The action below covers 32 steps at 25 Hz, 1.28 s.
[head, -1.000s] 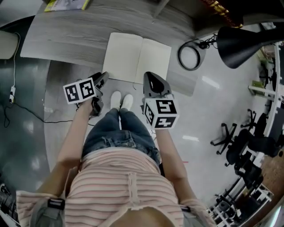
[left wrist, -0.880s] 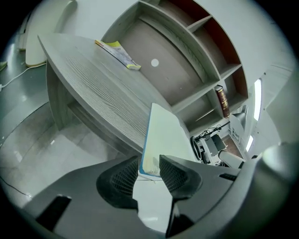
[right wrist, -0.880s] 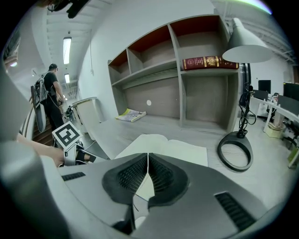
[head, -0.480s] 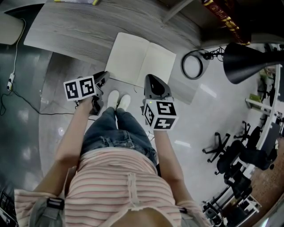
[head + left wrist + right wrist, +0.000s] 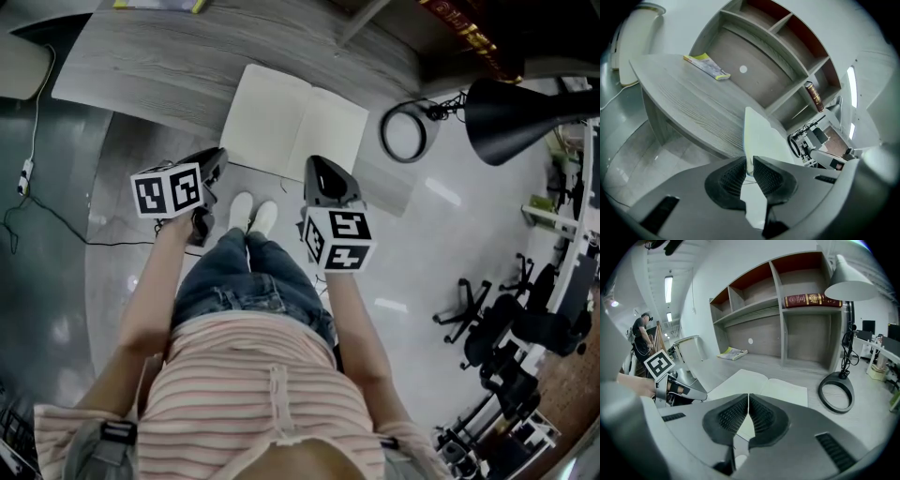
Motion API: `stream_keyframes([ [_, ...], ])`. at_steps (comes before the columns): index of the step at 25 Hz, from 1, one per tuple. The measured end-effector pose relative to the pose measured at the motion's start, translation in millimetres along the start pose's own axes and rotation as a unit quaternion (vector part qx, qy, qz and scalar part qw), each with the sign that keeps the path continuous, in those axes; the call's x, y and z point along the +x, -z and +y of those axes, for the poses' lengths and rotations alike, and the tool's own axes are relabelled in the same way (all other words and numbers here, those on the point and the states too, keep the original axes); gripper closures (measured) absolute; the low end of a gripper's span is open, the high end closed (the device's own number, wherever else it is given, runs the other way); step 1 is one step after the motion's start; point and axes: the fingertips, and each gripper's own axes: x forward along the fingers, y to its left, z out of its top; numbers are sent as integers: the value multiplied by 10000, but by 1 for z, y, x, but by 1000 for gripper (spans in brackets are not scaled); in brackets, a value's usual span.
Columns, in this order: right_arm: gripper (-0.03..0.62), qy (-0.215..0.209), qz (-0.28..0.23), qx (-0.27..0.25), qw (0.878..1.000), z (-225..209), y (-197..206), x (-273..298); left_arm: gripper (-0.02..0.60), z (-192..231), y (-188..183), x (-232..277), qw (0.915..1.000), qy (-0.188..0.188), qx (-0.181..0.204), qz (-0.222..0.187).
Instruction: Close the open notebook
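The open notebook lies with blank cream pages on the grey desk. My left gripper is at its near left corner. In the left gripper view the notebook's left edge runs up on edge between the pads. My left gripper has just been closing and is now shut on that edge. My right gripper hovers over the near edge of the right page, shut with nothing between its pads. The right gripper view shows the notebook beyond it and the left gripper at the left.
A black desk lamp with a ring base stands right of the notebook. A yellow booklet lies far back on the desk; a red book sits on the shelf. The person's white shoes are under the desk edge. Office chairs stand at right.
The left gripper's marker cube has tipped slightly. Both grippers otherwise stay at the notebook's near edge, and the notebook still lies open.
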Motion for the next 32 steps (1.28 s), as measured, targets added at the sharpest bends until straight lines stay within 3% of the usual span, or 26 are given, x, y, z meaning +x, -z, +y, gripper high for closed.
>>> stream_keyframes([
  [3, 576, 50, -28, 4, 10000, -3, 1, -5, 529, -9, -4, -5, 9997, -23, 224, -25],
  [14, 576, 166, -40, 54, 9998, -17, 10, -21, 537, -38, -12, -19, 9992, 7, 361, -190],
  [32, 576, 481, -69, 221, 9986, -39, 29, -53, 545, -101, -14, -29, 9941, 154, 1014, -348],
])
